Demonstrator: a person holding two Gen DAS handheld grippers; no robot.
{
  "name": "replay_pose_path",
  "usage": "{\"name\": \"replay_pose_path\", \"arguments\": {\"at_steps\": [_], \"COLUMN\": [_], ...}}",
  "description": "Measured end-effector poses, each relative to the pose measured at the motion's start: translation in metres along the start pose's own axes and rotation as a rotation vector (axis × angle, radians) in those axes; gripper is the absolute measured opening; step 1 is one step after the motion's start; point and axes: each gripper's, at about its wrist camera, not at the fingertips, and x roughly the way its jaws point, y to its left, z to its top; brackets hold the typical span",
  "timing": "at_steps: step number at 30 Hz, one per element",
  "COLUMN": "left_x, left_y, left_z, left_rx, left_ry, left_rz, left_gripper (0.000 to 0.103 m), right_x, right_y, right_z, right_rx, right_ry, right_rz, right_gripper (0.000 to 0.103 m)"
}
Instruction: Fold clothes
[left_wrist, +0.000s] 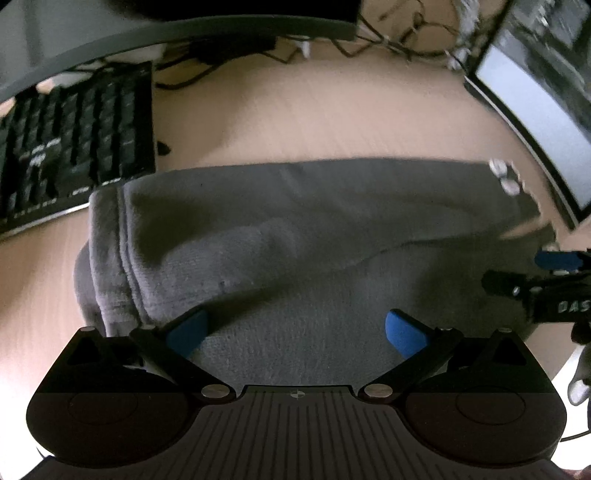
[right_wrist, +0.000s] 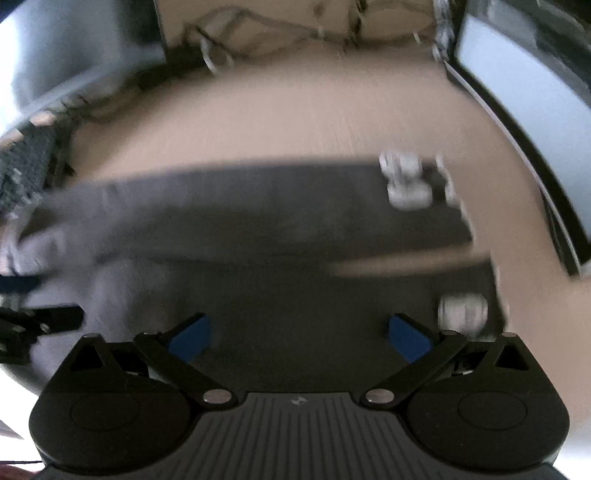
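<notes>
1. The left gripper (left_wrist: 295, 328) hangs over the cloth with its jaws spread wide and nothing between them; its blue pads (left_wrist: 186, 332) sit apart above the grey fabric.
2. The right gripper (right_wrist: 299, 334) is likewise wide open and empty, its blue pads (right_wrist: 410, 339) well apart over the darker part of the cloth; in the left wrist view it shows at the right edge (left_wrist: 554, 280), level with the garment's near fold.
3. The grey garment (left_wrist: 280, 229) lies stretched sideways across the pale wooden desk (left_wrist: 295, 118); it looks folded lengthwise, a hemmed edge (left_wrist: 122, 258) with double stitching at its left end; light-coloured markings (right_wrist: 406, 181) show near its right end, too blurred to read.
4. A black keyboard (left_wrist: 74, 140) sits on the desk beyond the garment's left end, close to it; a screen (left_wrist: 535, 129) stands at the far right; tangled cables (left_wrist: 388, 37) lie along the back of the desk.
5. The right wrist view is smeared, so the cloth's finer folds cannot be told there.
</notes>
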Motion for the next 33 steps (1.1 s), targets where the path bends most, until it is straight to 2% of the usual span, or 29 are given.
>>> {"name": "replay_pose_path", "arguments": {"at_steps": [1, 2, 3, 5, 6, 10, 13, 14, 15, 18, 23, 24, 25, 26, 28, 33], "left_x": [-0.003, -0.005, -0.008, -0.013, -0.016, -0.052, -0.07, -0.075, -0.079, -0.09, -0.094, -0.094, -0.093, -0.093, -0.096, -0.113], "left_y": [0.003, 0.007, 0.01, 0.016, 0.02, 0.04, 0.058, 0.062, 0.066, 0.075, 0.081, 0.082, 0.083, 0.084, 0.085, 0.096], "left_z": [0.001, 0.002, 0.003, 0.005, 0.006, 0.0, -0.015, -0.021, -0.027, -0.049, -0.075, -0.076, -0.076, -0.077, -0.073, -0.056], "left_rx": [-0.034, -0.067, -0.101, -0.168, -0.202, -0.329, -0.455, -0.494, -0.524, -0.616, -0.683, -0.68, -0.678, -0.675, -0.652, -0.612], "left_ry": [-0.008, -0.015, -0.023, -0.038, -0.046, -0.144, -0.164, -0.163, -0.16, -0.148, -0.119, -0.117, -0.116, -0.114, -0.124, -0.209], "left_rz": [-0.001, -0.001, -0.002, -0.003, -0.004, 0.15, 0.243, 0.278, 0.301, 0.333, 0.366, 0.363, 0.359, 0.356, 0.352, 0.347], "left_gripper": [0.103, 0.103, 0.103, 0.103, 0.103, 0.103, 0.103, 0.103, 0.103, 0.103, 0.103, 0.103, 0.103, 0.103, 0.103, 0.103], "right_x": [-0.003, -0.004, -0.003, 0.009, 0.015, 0.027, 0.037, 0.042, 0.047, 0.062, 0.088, 0.087, 0.084, 0.081, 0.069, 0.009], "right_y": [-0.001, -0.003, -0.001, 0.011, 0.018, 0.056, 0.087, 0.097, 0.106, 0.13, 0.136, 0.131, 0.128, 0.125, 0.118, 0.099], "right_z": [0.007, 0.013, 0.021, 0.041, 0.051, 0.081, 0.095, 0.097, 0.096, 0.094, 0.088, 0.086, 0.084, 0.081, 0.081, 0.057], "right_rx": [-0.058, -0.123, -0.184, -0.256, -0.294, -0.489, -0.61, -0.646, -0.678, -0.752, -0.725, -0.702, -0.685, -0.668, -0.613, -0.578], "right_ry": [-0.041, -0.081, -0.107, -0.099, -0.104, -0.17, -0.173, -0.169, -0.16, -0.14, -0.119, -0.113, -0.098, -0.083, -0.058, -0.039], "right_rz": [0.021, 0.042, 0.062, 0.132, 0.184, 0.339, 0.499, 0.526, 0.545, 0.581, 0.576, 0.588, 0.595, 0.602, 0.623, 0.743], "right_gripper": [0.101, 0.088, 0.062, 0.044, 0.044, 0.042, 0.043, 0.047, 0.051, 0.052, 0.052, 0.047, 0.037, 0.011, 0.005, 0.005]}}
